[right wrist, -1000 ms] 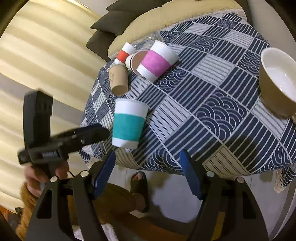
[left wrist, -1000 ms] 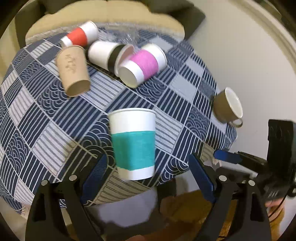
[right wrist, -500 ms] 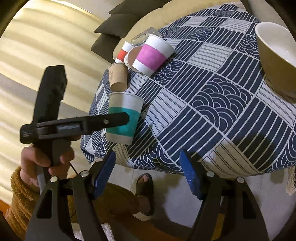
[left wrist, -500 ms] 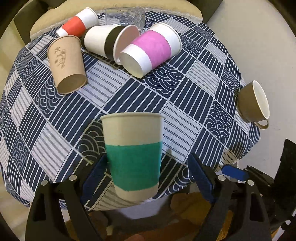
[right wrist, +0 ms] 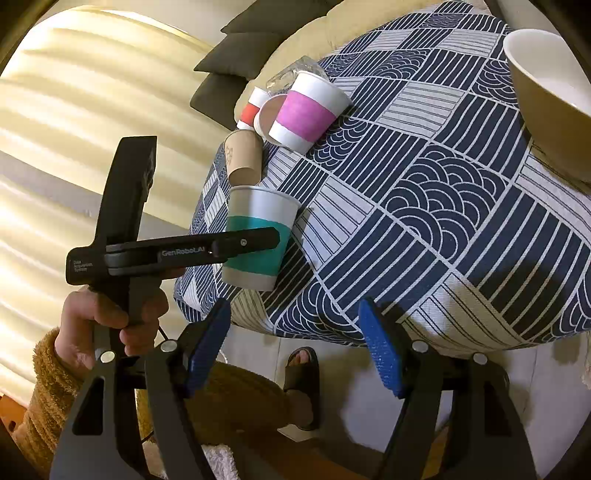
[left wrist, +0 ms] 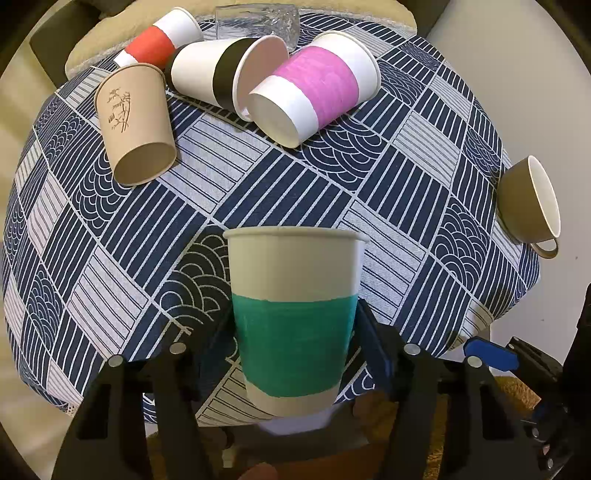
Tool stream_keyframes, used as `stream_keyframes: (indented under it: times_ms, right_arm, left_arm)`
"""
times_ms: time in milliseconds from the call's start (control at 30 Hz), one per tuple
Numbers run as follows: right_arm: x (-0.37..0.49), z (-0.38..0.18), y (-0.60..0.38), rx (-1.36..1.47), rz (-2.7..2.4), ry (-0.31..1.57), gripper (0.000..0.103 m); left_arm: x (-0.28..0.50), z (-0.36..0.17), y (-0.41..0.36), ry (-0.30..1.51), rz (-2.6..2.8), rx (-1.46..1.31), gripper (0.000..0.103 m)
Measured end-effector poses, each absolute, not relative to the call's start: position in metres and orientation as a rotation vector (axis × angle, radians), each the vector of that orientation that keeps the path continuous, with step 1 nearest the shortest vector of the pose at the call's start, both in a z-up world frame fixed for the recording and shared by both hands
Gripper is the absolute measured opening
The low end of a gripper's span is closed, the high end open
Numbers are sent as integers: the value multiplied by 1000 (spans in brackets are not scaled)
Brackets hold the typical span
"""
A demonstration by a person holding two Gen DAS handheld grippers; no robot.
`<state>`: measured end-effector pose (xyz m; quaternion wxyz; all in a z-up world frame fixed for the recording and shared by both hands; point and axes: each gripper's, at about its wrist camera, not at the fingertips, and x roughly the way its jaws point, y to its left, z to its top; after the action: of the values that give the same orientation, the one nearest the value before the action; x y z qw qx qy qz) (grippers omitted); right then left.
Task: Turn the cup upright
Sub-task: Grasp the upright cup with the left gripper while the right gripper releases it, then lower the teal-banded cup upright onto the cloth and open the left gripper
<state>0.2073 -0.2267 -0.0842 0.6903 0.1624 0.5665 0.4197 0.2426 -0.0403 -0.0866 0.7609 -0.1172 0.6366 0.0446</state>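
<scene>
Left gripper [left wrist: 295, 334] clamped on the teal-banded cup [left wrist: 293, 317], upright at the near edge of the worktop [left wrist: 258, 192].

The right gripper [right wrist: 295, 343] hangs spread apart off the worktop edge, holding nothing. Beyond the teal cup lie four tipped cups: a tan cup [left wrist: 135, 125], a black-banded cup [left wrist: 225, 75], a pink-banded cup [left wrist: 314, 88] and a red-banded cup [left wrist: 159, 42], with a clear glass [left wrist: 256, 18] behind and a brown mug [left wrist: 528, 206] at the right edge. A second ago the left gripper stood open short of the cup; it has since closed in around the teal band. Its arm reads "GenRobot.AI".
</scene>
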Motion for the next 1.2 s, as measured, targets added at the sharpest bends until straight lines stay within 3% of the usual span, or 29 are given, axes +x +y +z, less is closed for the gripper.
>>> stream_keyframes:
  times_ms: [367, 600, 1200]
  right_arm:
    - [205, -83, -228, 371, 951, 1265, 71]
    - [203, -79, -226, 375, 974, 1241, 71]
    - [195, -68, -222, 328, 1017, 1178, 71]
  left_arm:
    - [239, -77, -40, 1353, 95, -272, 62]
    - [221, -58, -38, 1226, 108, -297, 62]
    - [152, -51, -61, 576, 91, -266, 62]
